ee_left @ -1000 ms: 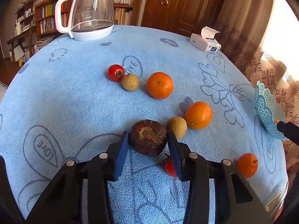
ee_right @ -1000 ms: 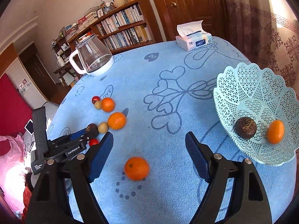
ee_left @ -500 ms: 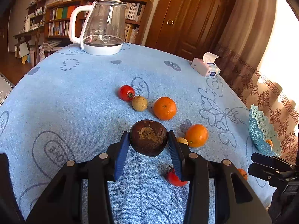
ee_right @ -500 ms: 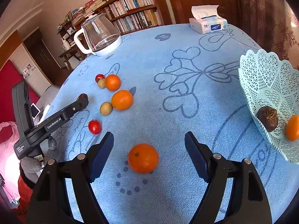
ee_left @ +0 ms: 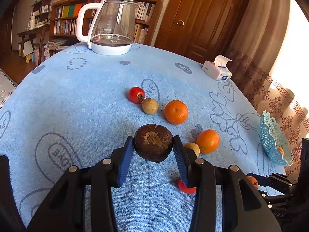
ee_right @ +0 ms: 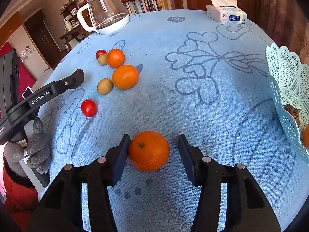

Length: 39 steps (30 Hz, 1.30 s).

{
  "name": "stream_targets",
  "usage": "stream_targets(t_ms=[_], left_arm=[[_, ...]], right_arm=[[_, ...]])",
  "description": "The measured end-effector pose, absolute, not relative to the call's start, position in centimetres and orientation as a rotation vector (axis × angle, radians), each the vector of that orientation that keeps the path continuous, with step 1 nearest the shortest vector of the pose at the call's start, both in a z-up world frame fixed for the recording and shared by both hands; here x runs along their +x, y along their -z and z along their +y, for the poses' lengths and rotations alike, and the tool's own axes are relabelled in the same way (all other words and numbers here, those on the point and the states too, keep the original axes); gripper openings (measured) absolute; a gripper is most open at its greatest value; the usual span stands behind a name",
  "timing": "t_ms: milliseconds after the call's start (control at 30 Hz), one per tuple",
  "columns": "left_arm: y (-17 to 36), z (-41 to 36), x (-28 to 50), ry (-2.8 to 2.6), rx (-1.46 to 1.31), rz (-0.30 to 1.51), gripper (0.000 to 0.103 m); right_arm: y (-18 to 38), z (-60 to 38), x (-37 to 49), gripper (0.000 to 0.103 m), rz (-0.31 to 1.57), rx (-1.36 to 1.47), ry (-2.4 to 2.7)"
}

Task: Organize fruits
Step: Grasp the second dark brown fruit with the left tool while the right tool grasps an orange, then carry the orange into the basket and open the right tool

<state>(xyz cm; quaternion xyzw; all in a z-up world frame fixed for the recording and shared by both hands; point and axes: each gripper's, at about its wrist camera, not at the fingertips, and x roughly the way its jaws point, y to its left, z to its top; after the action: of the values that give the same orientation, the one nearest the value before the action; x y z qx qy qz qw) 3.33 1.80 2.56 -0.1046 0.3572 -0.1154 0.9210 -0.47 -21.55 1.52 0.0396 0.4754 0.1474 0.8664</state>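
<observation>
— Blue cloth [ee_left: 81, 104] covers the whole bench. What do the left tongs [ee_left: 154, 150] hold?

— They are clamped on a dark brown fruit [ee_left: 153, 145], lifted over the cloth, one blue pad on each side of it.

— And the right tongs [ee_right: 152, 152]?

— Their jaws have just been closing around an orange [ee_right: 148, 150] that lies on the cloth. The left pad touches it; the right pad is a little apart, so it is not gripped.

— Where are the other fruits?

— Two oranges, two small yellowish fruits and two tomatoes lie near the middle of the bench. The pale blue basket [ee_right: 285, 81] stands at the right edge, with a dark fruit and an orange inside.
</observation>
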Motion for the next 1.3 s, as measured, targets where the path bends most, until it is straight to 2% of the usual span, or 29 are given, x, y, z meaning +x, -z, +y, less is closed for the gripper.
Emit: stream_targets(t_ms=[67,200,433,667,1033,1300], left_arm=[[-2.5,1.8,3.4,0.236,-0.215,0.736,0.042],[-2.5,1.7,3.4,0.235,-0.214,0.736,0.042],[-2.5,1.8,3.4,0.231,-0.219,0.737,0.042],[-2.5,1.7,3.3,0.228,-0.213,0.733,0.042],[-2.5,1.7,3.3,0.225,-0.209,0.731,0.042],[-3.1,1.4,2.7,0.230,-0.196,0.711,0.042]], right_arm=[[-1.5,-21.3,-0.5,0.052,0.994,0.071,-0.315],[-1.5,-21.2,-0.6,0.041,0.993,0.068,-0.318],[-2.3,-21.4,-0.8,0.041,0.976,0.087,-0.322],[-5.8,-23.4,-1.6,0.041,0.879,0.135,-0.304],[-12.5,-31.6,-3.6,0.041,0.673,0.287,-0.175],[-14.1,-38.0,-4.6,0.041,0.608,0.386,-0.015]])
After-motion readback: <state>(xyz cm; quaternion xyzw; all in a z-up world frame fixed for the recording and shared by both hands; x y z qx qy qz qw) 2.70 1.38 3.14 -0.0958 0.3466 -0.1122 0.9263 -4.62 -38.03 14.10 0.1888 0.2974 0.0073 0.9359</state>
